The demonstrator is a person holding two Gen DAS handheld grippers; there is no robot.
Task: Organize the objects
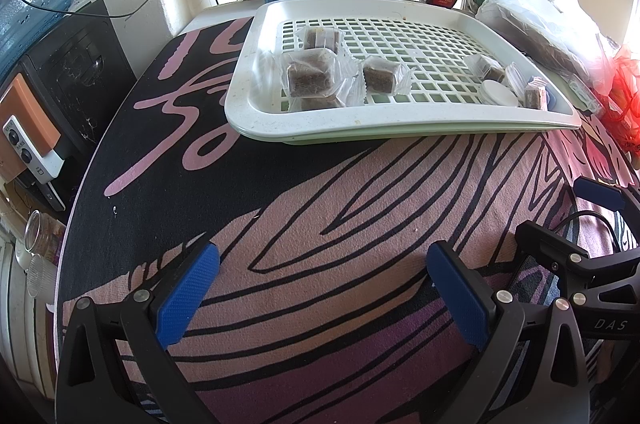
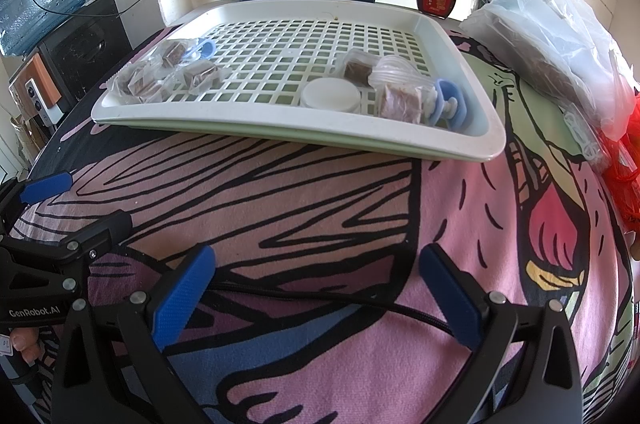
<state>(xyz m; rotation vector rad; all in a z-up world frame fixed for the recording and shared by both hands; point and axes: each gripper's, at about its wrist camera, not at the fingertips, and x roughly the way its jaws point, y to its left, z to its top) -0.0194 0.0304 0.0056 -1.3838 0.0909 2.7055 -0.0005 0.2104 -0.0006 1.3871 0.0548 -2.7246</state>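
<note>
Both tongs, left (image 1: 322,288) and right (image 2: 316,290), gape wide, empty; tray (image 2: 460,140) of wrapped, seemingly brown cakes (image 1: 310,76) lies well ahead.

Smooth, slightly glossy white plastic tray (image 2: 460,36) with a perforated grid floor. Crinkly clear-film wrappers on the brown snack cubes (image 1: 310,78). Fuzzy matt printed cloth (image 1: 320,208) over the bench, textured blue pads (image 2: 182,298) on matt black gripper fingers.
</note>
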